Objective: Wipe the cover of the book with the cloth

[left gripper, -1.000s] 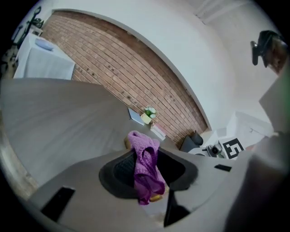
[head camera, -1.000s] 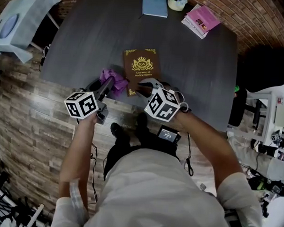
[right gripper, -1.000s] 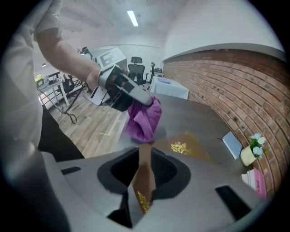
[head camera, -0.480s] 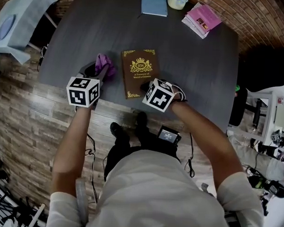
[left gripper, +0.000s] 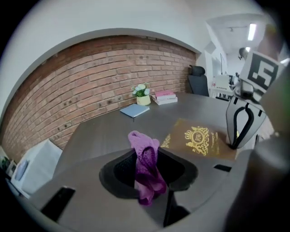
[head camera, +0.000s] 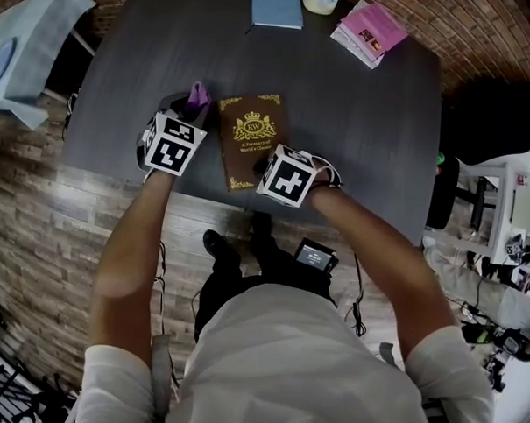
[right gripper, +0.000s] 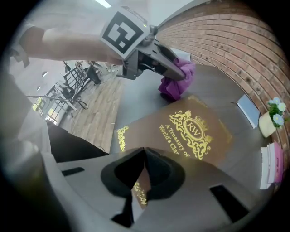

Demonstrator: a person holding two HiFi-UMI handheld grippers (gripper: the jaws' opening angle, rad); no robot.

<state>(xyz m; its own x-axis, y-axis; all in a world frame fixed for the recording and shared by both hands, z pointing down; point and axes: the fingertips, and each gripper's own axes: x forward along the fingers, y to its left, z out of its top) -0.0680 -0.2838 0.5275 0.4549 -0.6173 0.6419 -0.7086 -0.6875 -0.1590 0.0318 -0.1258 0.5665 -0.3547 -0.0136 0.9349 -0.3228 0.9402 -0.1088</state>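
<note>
Two grippers meet at the book. The left gripper (head camera: 188, 115) pinches a purple cloth (left gripper: 144, 152) between its jaws, just beside the left edge of the brown, gold-crested book (head camera: 251, 131). The right gripper (right gripper: 144, 154) is closed tight, tips down on the book's near edge. The book lies flat on the dark table (head camera: 365, 132).

On the table (head camera: 365, 123), the book (head camera: 249, 140) lies near the front edge, between my two claws. The cloth (head camera: 198, 95) sits in my left claw (head camera: 192, 108), just left of the book, and my right claw (head camera: 265, 162) stands over the book's near right corner. Along the far edge, left to right: notebook (head camera: 277, 7), flowerpot (head camera: 322, 0), book stack (head camera: 369, 34).
</note>
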